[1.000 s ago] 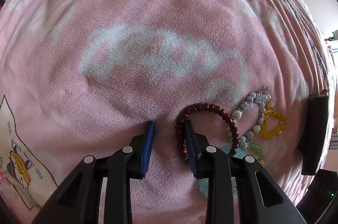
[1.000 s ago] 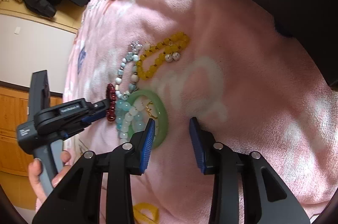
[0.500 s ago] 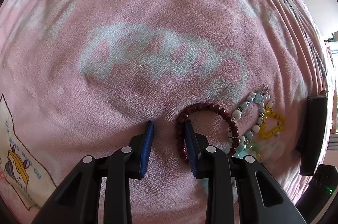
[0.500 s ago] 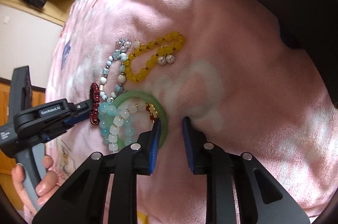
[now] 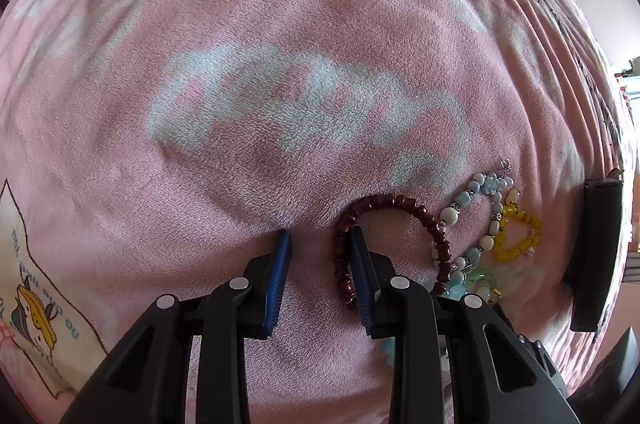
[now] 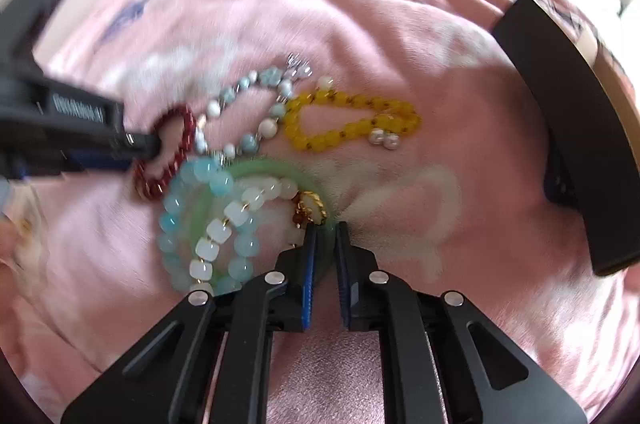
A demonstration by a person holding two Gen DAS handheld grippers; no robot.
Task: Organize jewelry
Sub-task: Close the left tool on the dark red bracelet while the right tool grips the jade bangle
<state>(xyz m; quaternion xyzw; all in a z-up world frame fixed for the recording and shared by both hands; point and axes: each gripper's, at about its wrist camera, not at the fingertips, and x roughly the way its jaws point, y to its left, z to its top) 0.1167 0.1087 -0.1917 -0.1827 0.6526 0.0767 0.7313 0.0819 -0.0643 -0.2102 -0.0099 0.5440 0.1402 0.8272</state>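
Several bracelets lie bunched on a pink blanket [image 5: 280, 64]. My left gripper [image 5: 318, 244] is open, pressed into the blanket, with its right finger inside the loop of the dark red bead bracelet [image 5: 384, 204], which also shows in the right wrist view [image 6: 176, 148]. My right gripper [image 6: 325, 230] is shut on the rim of the green jade bangle [image 6: 272, 166]. Over the bangle lie an aqua bead bracelet [image 6: 176, 200] and a white bead bracelet [image 6: 224, 224]. A yellow bead bracelet [image 6: 352, 124] and a pale blue-and-white one [image 6: 248, 96] lie beyond.
A black jewelry box [image 6: 568, 112] stands open at the right of the pile; it shows at the right edge in the left wrist view [image 5: 596, 256]. A white patch with a cartoon print [image 5: 32, 304] is at the blanket's lower left.
My right gripper has moved in onto the green bangle and closed on its rim. The right wrist view has swung and is blurred. My left gripper has stayed in place.
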